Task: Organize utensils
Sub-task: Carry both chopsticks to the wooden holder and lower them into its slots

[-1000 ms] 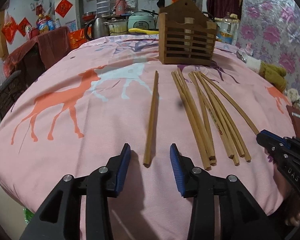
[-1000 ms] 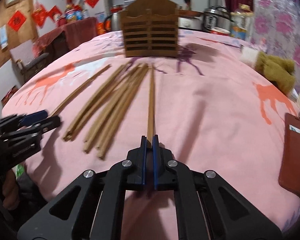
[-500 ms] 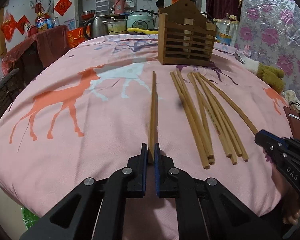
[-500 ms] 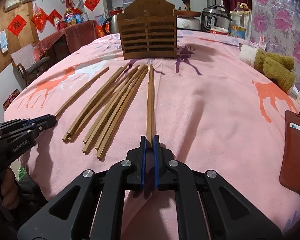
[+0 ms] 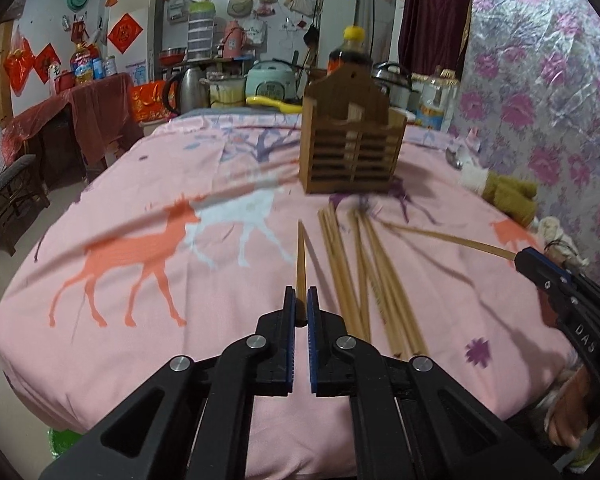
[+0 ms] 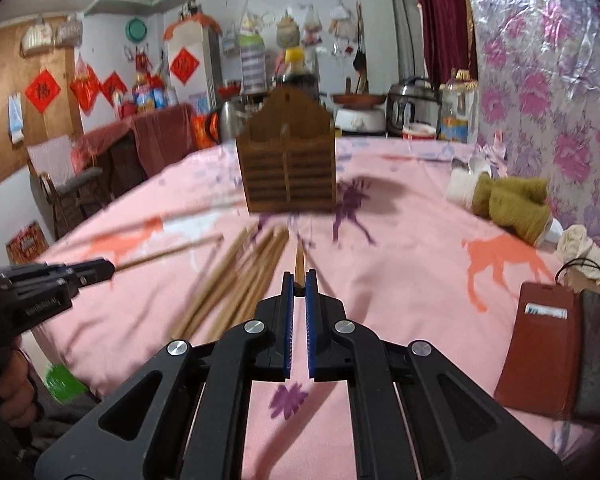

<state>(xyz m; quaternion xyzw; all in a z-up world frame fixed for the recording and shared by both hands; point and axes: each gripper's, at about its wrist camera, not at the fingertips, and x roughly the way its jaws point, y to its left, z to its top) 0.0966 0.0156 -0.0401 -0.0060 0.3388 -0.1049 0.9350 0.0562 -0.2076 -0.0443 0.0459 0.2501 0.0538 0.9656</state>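
Observation:
My left gripper [image 5: 300,300] is shut on one wooden chopstick [image 5: 301,258] and holds it lifted, pointing at the slatted wooden utensil holder [image 5: 352,148]. My right gripper [image 6: 299,284] is shut on another chopstick [image 6: 299,266], also lifted and pointing at the holder [image 6: 288,164]. Several loose chopsticks [image 5: 364,280] lie on the pink deer-print cloth between the grippers; they also show in the right wrist view [image 6: 240,280]. The right gripper shows in the left wrist view [image 5: 518,258] with its chopstick [image 5: 440,236]. The left gripper shows in the right wrist view [image 6: 110,270].
A brown wallet [image 6: 540,344] and a dark pouch [image 6: 596,348] lie at the table's right edge. Olive gloves [image 6: 508,200] lie at the right. Kettles, a rice cooker [image 5: 270,84] and a bottle [image 5: 350,52] stand behind the holder.
My left gripper has shut on a single chopstick and lifted it. My right gripper has lifted its chopstick off the cloth. Both now point higher toward the holder.

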